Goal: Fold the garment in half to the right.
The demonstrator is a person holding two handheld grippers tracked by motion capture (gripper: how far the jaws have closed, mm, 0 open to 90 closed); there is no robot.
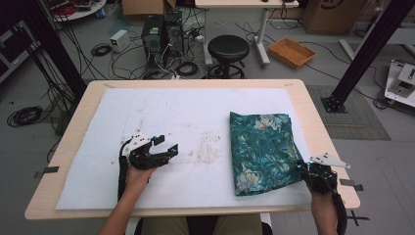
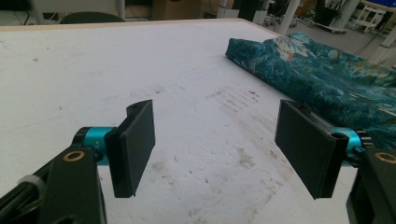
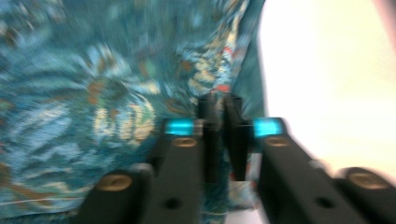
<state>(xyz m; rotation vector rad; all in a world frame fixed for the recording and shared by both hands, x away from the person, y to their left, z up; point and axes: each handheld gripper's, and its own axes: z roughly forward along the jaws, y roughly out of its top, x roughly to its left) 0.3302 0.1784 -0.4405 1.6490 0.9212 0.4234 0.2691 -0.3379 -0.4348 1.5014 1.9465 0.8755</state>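
A folded teal floral cloth (image 1: 264, 147) lies on the right half of the white mat (image 1: 171, 112). My right gripper (image 1: 299, 166) is at the cloth's near right corner. In the blurred right gripper view its jaws stand almost together, and the right gripper (image 3: 223, 105) looks shut on the cloth (image 3: 93, 93) at its right edge. My left gripper (image 1: 165, 144) rests on the mat left of centre, well apart from the cloth. The left gripper (image 2: 215, 140) is wide open with nothing between its jaws, and the cloth (image 2: 327, 74) lies ahead to its right.
The mat covers most of a wooden table (image 1: 73, 127) and has dark smudges (image 1: 208, 147) near its middle. Beyond the far edge, on the floor, are a black stool (image 1: 228, 49), computer towers (image 1: 161, 32), cables and an orange basket (image 1: 292, 52).
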